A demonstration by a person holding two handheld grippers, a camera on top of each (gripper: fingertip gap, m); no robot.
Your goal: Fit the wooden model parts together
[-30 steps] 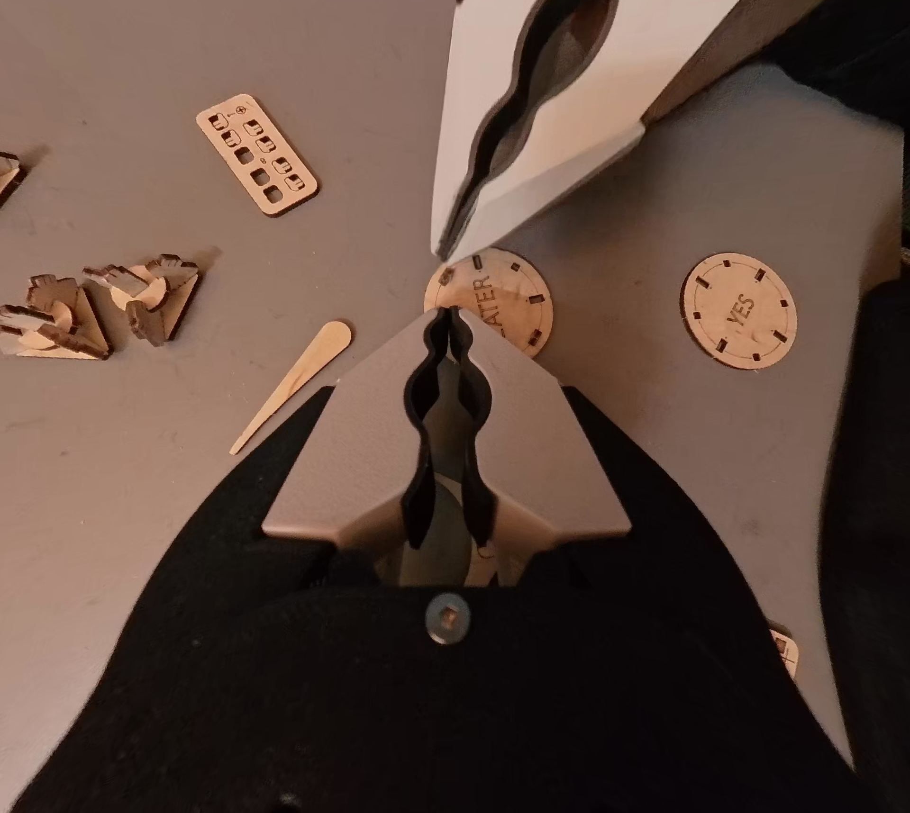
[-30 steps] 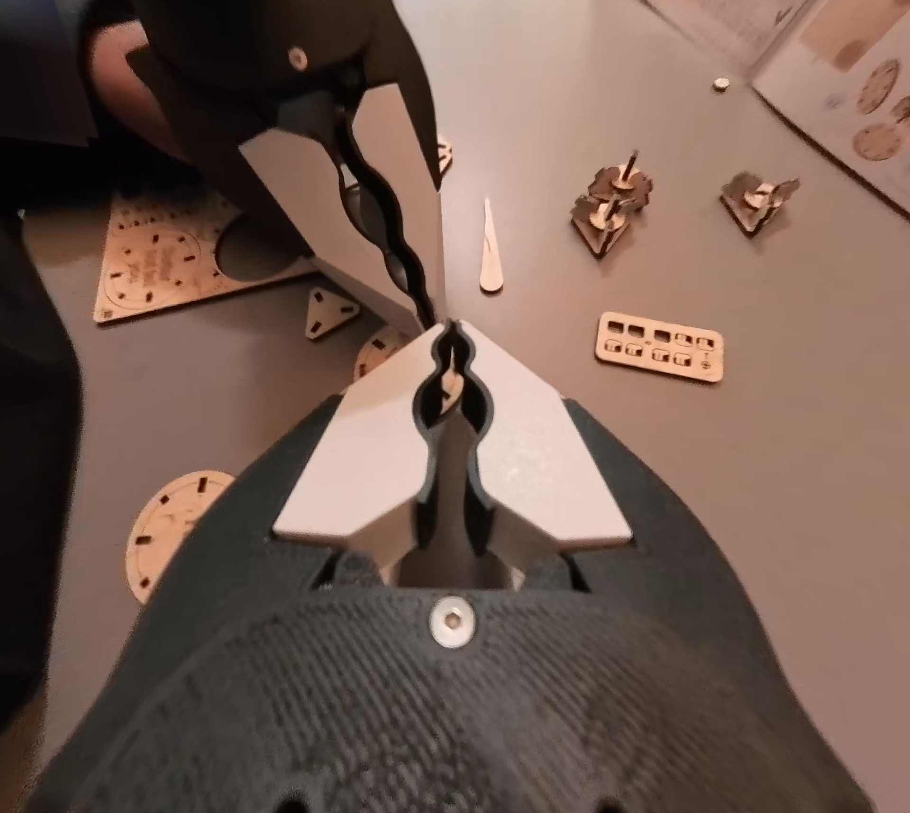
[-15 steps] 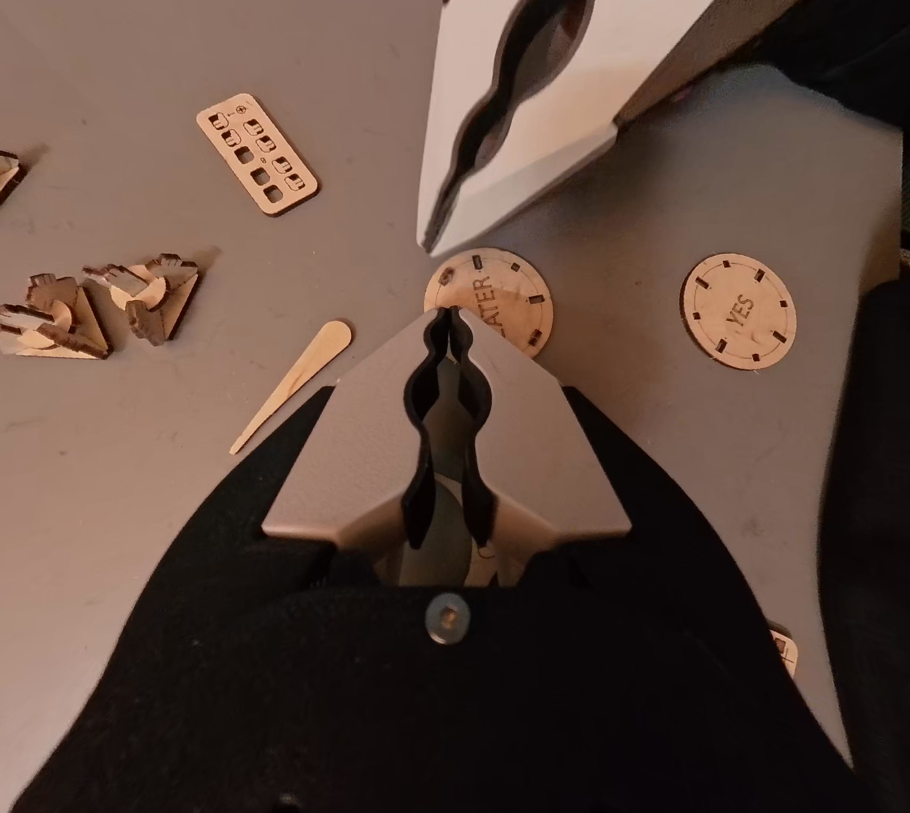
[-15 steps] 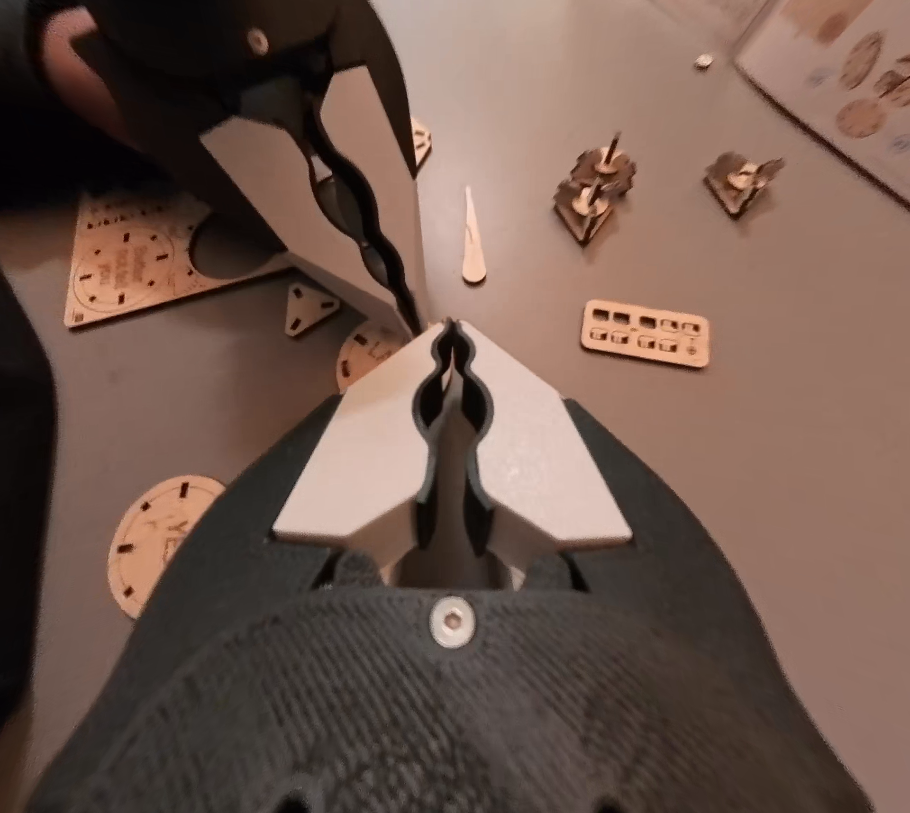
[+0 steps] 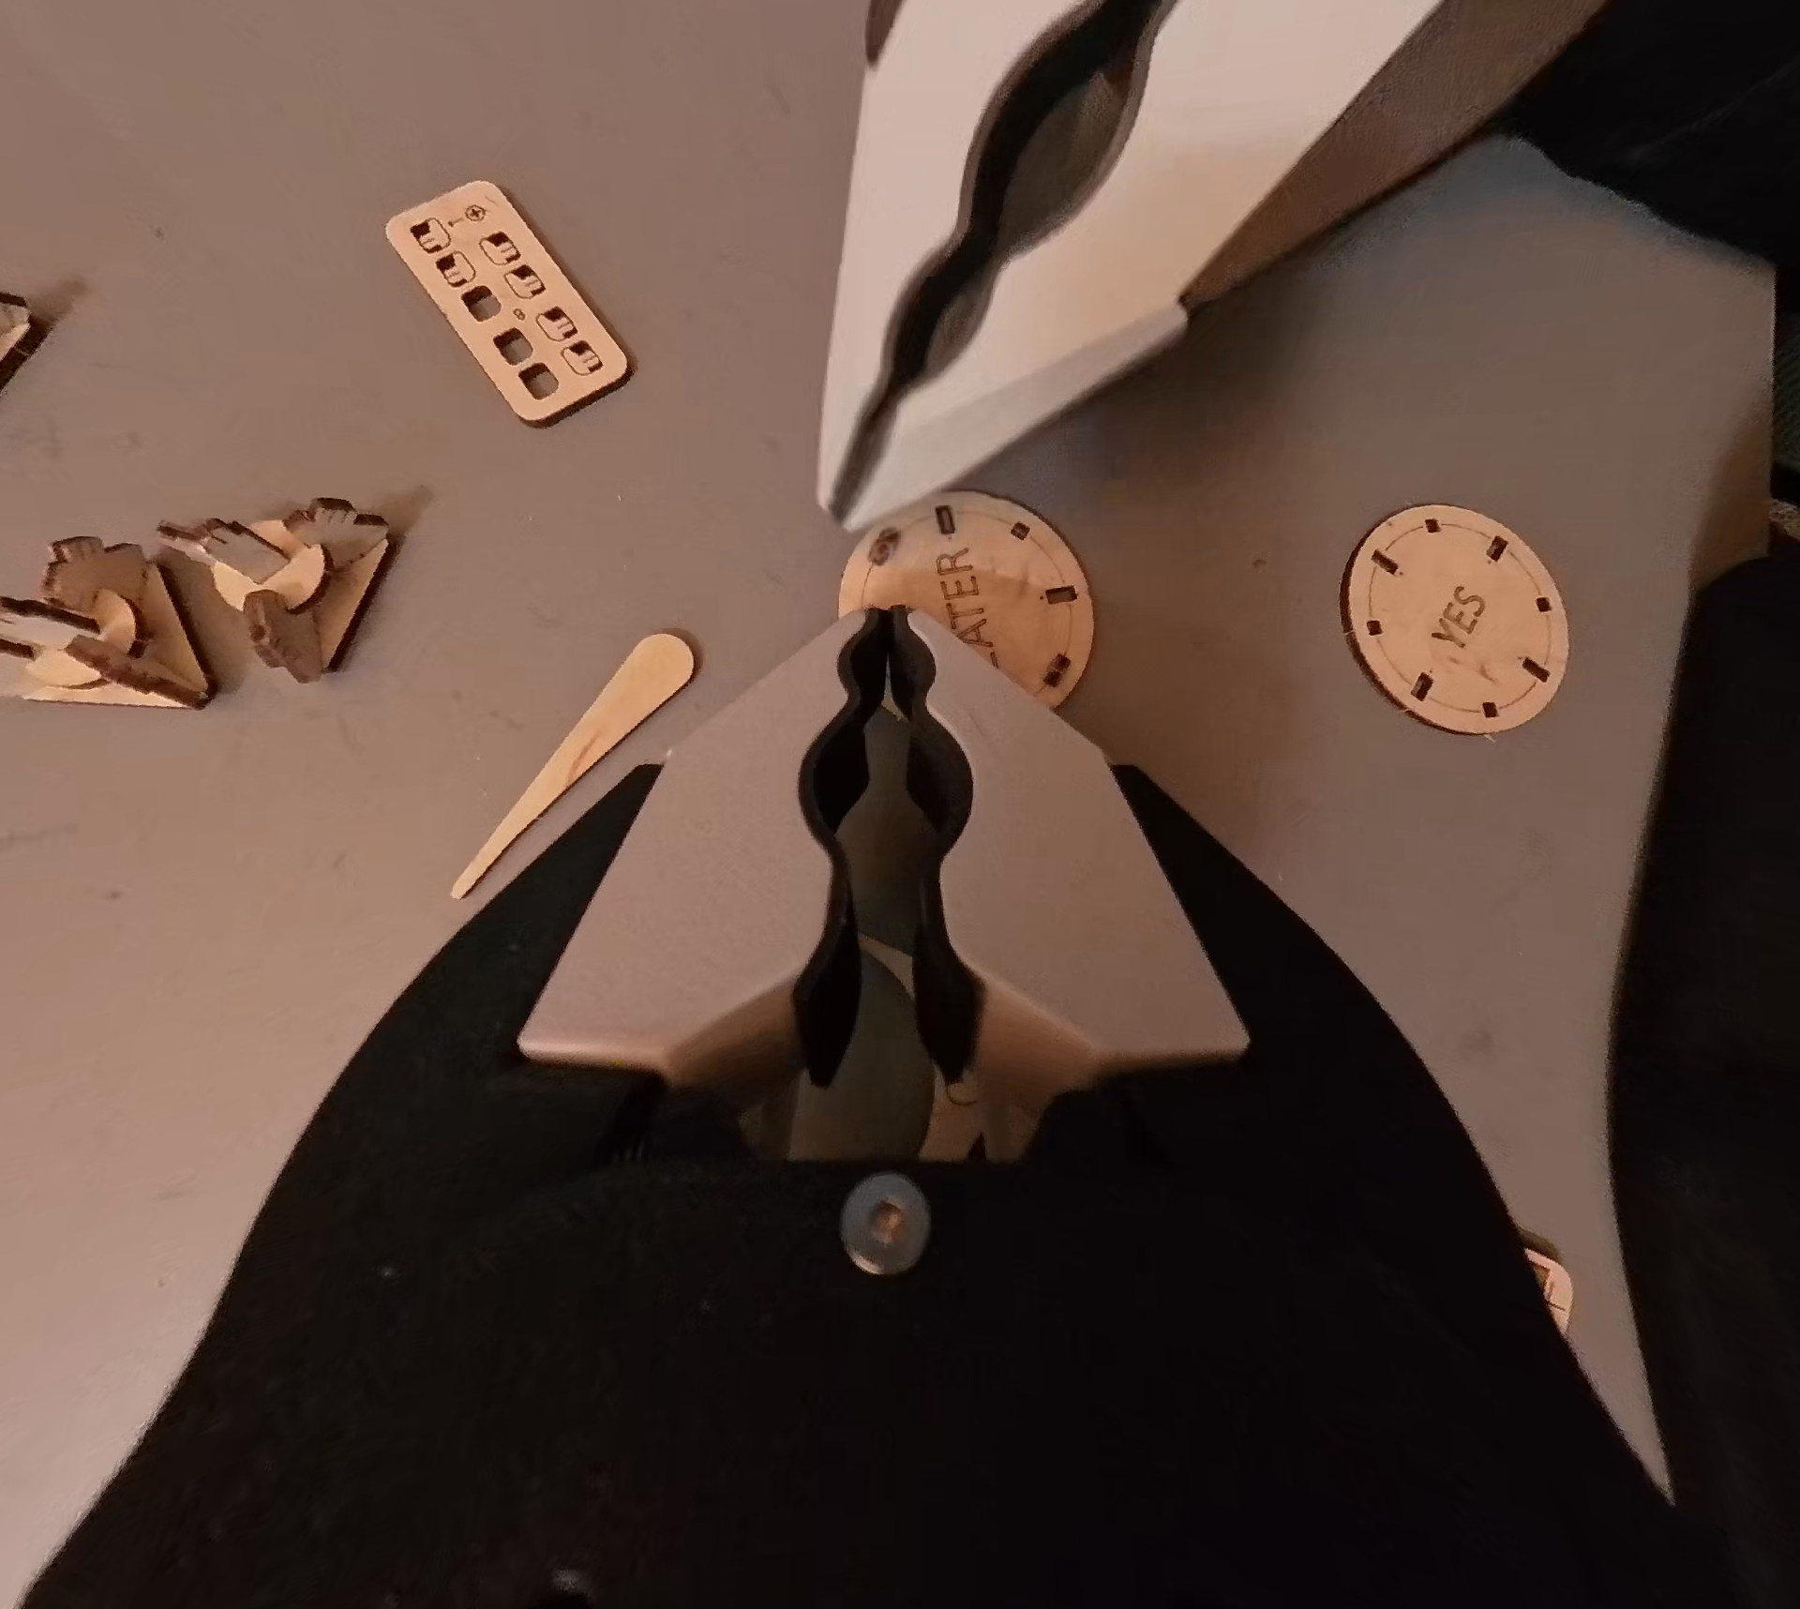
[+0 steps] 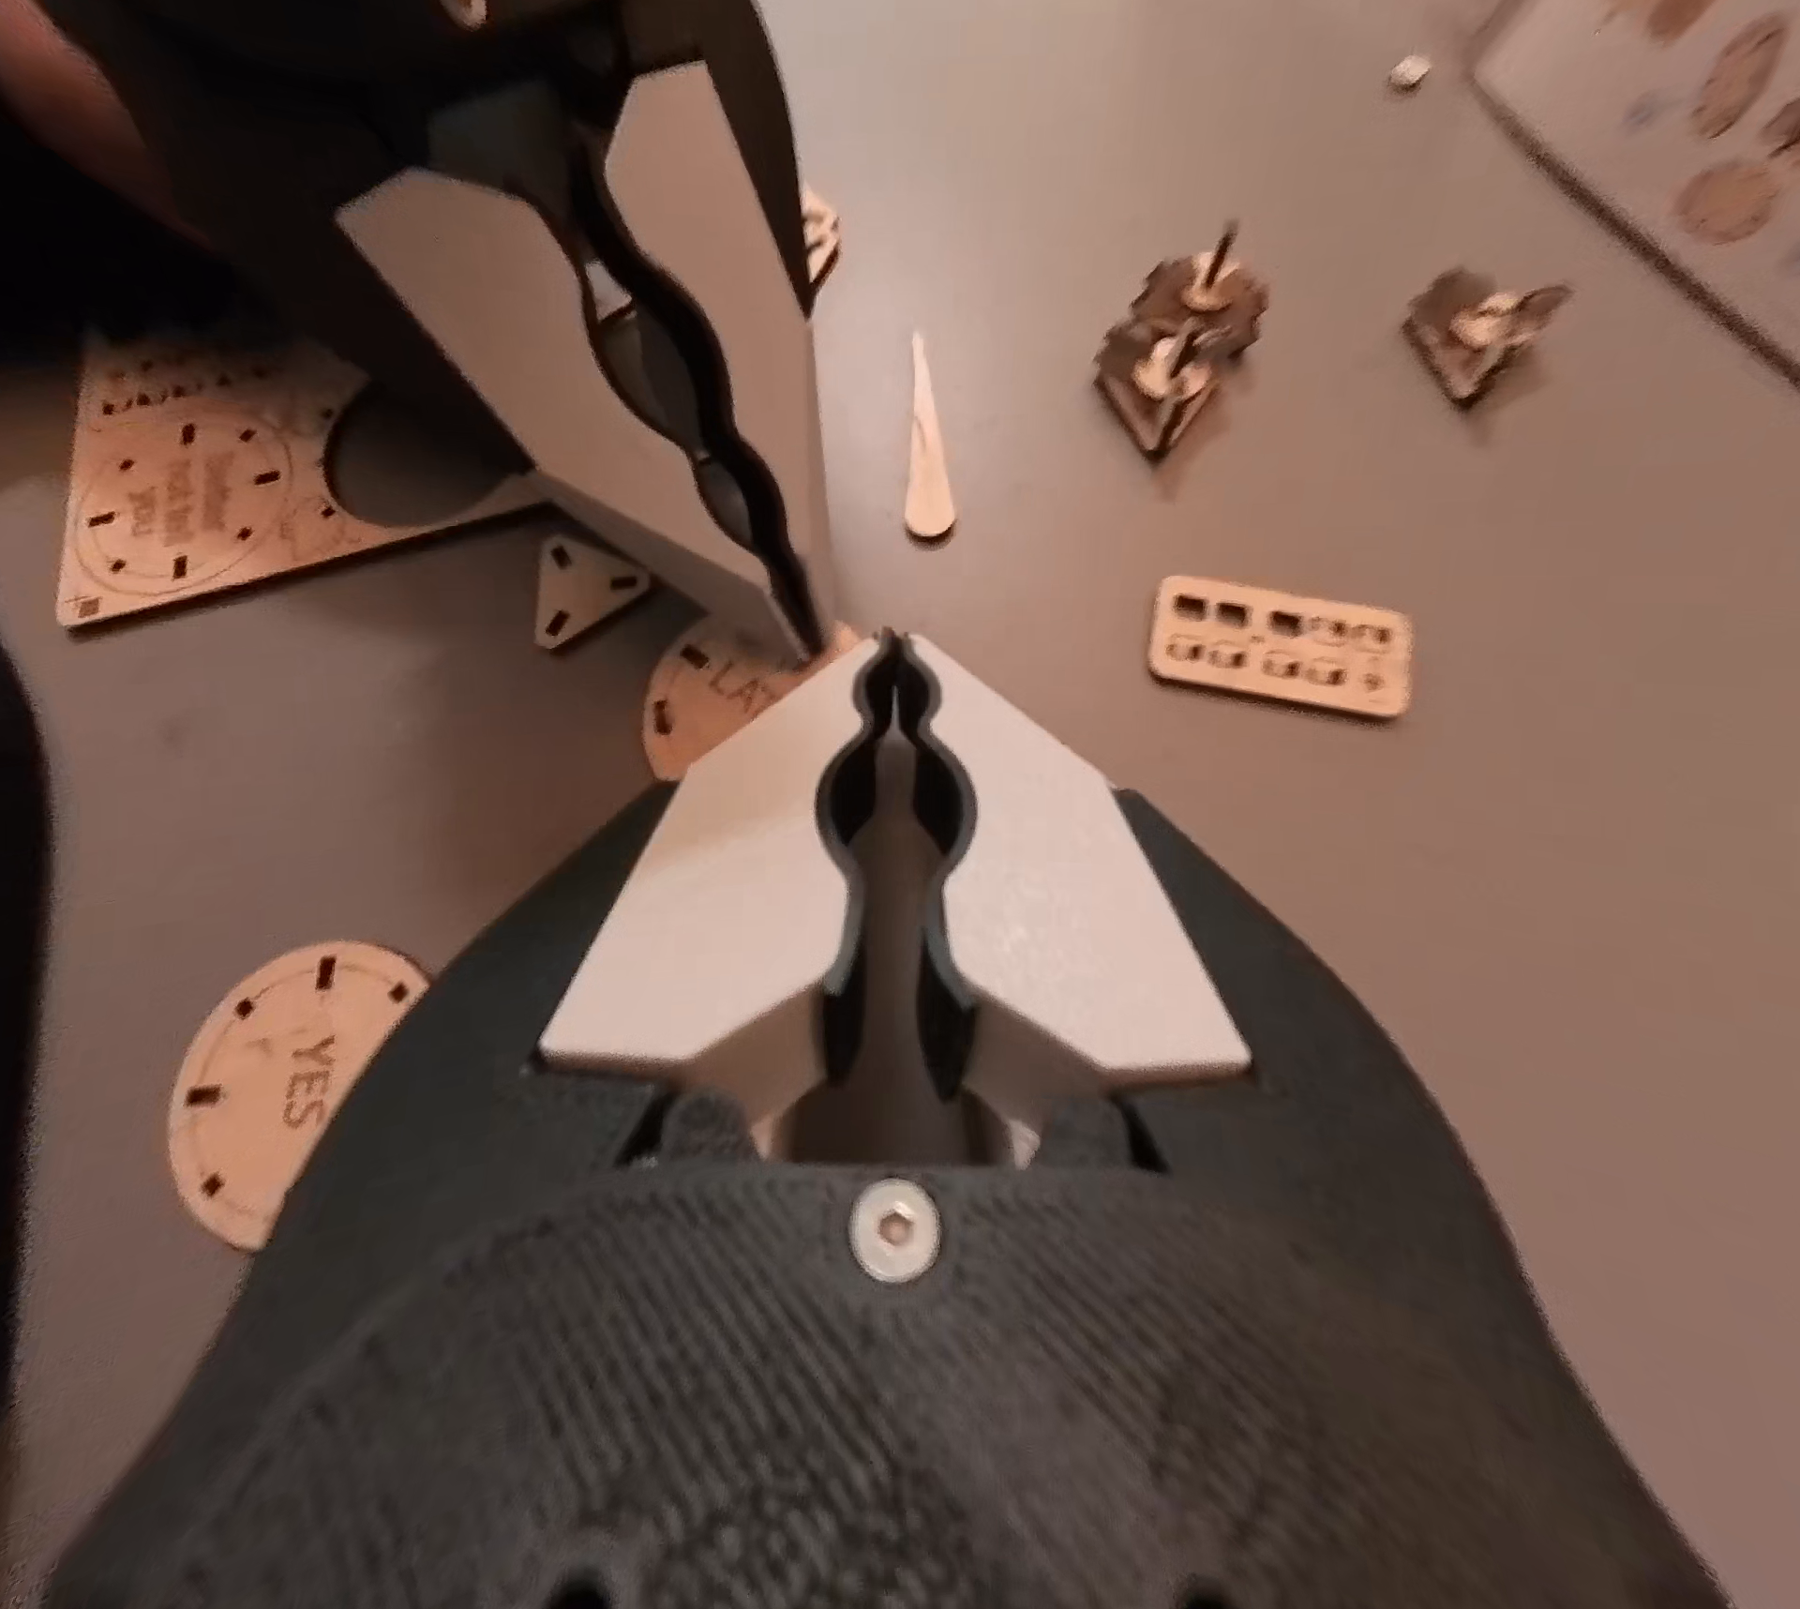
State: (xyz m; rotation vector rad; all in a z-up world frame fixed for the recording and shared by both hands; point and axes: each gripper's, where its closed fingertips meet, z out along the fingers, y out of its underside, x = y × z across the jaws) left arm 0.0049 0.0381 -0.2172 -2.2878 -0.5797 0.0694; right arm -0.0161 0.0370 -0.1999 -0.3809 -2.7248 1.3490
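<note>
Two grippers meet over one engraved wooden disc (image 5: 984, 598) lying flat on the grey table (image 5: 292, 4). Both sets of jaws look pressed together at the tips, and we see nothing between the pads in either view.

We cannot rank progress against any goal, so we log what lies where. Assembled: two small triangular-based wooden pieces side by side (image 5: 282, 588), one more apart (image 6: 1476, 340). Loose and flat: a second engraved disc (image 5: 1456, 617) well apart from the first, a slotted rectangular card (image 5: 506, 315), a tapered wooden stick (image 5: 584, 754), a small flat triangle (image 6: 584, 593), and a cut-out wooden sheet (image 6: 214, 481) with a round hole where a disc came out. Printed sheets (image 6: 1656, 4) lie at the far edge, blurred.

Pose: left gripper (image 5: 891, 612) points steeply down, tips at the near rim of the first disc; contact we cannot tell. Right gripper (image 6: 891, 637) comes in from the opposite side, tilted down, tips just over the disc's far rim and close to the left tips, apparently not touching them.
</note>
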